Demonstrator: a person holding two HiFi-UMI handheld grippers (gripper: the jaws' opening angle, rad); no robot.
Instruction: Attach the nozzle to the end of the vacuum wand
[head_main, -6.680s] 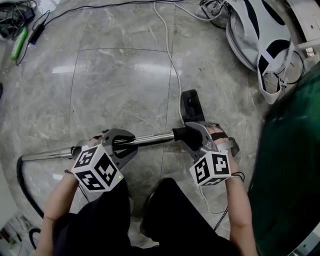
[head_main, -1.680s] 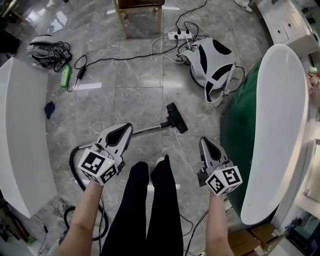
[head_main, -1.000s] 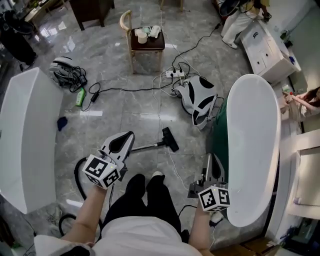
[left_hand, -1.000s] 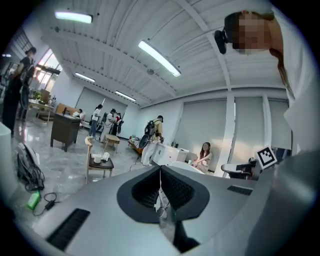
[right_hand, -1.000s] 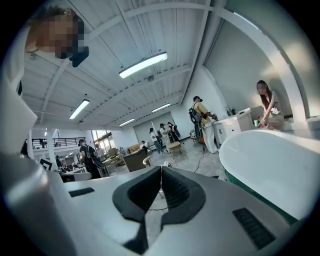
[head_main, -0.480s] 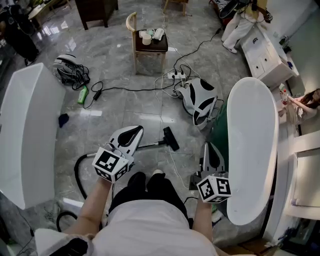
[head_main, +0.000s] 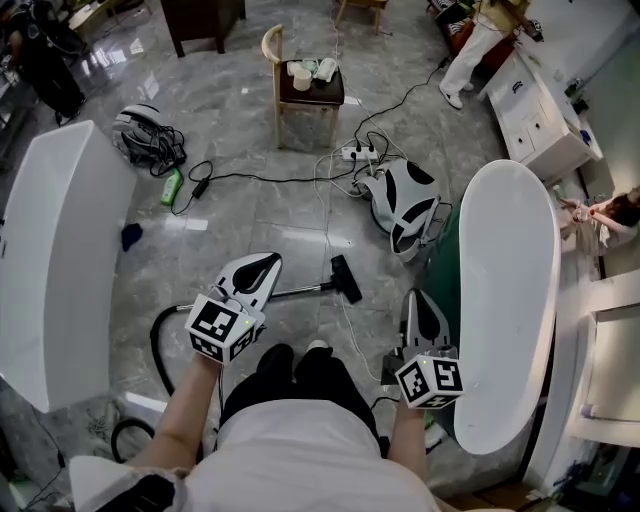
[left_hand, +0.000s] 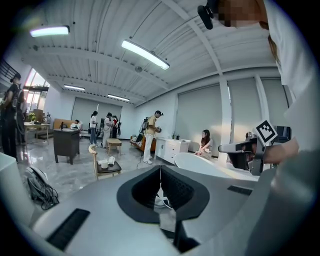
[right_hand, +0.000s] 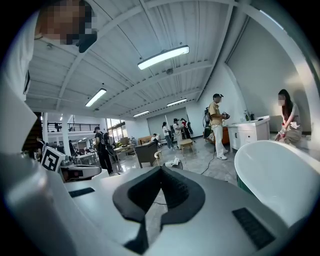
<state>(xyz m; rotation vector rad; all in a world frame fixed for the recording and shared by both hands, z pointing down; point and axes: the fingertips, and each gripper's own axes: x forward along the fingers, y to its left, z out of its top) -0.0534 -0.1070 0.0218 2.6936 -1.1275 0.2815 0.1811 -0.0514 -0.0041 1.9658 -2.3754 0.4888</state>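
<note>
The nozzle (head_main: 345, 279) lies at the end of the vacuum wand (head_main: 300, 291) on the floor (head_main: 250, 200). We hold our left gripper (head_main: 266, 261) and right gripper (head_main: 415, 297) clear of it, both with jaws closed and empty.

Large open-plan hall, part showroom, part workspace: grey marble floor tiles (head_main: 250, 215) run beneath a white freestanding bathtub (head_main: 505, 300) at the right and a second bathtub (head_main: 55, 260) at the left. Farther off, a wooden chair (head_main: 305, 95) carries cups, near a power strip (head_main: 358, 153) trailing cables across the floor. Strip lights (left_hand: 145, 54) hang from a ribbed white ceiling (left_hand: 100, 70). At the far end, people (left_hand: 151, 135) stand among a dark desk (left_hand: 66, 145) and a white cabinet (left_hand: 170, 149).
</note>
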